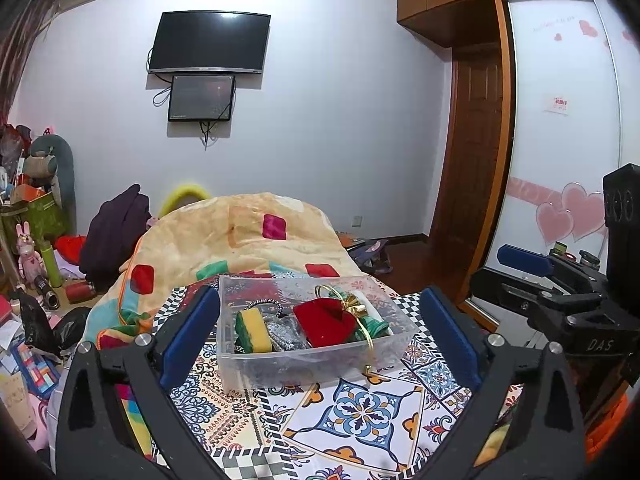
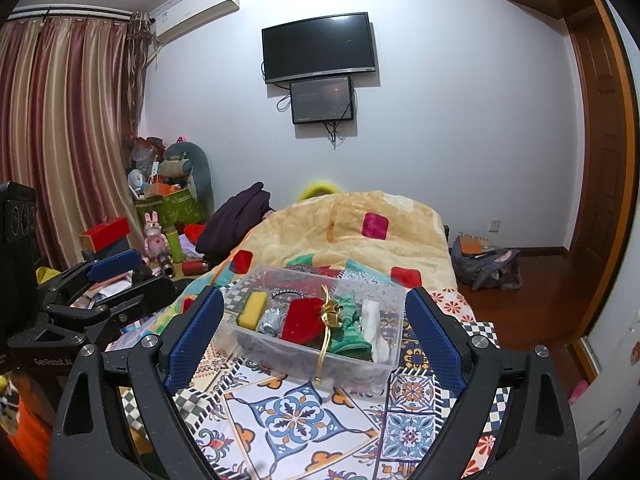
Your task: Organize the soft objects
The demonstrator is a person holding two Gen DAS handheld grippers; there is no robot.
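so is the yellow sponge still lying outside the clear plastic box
No, the yellow and green sponge sits inside the clear plastic box, at its left end beside the red velvet pouch.

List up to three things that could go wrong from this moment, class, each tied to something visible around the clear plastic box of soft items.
1. The gold ribbon hangs over the front wall of the clear plastic box; a finger could snag it and drag out the red pouch.
2. The box sits on a soft patterned cloth over bedding, so pushing may tip it.
3. Both the left gripper and right gripper are open around one box and may collide.
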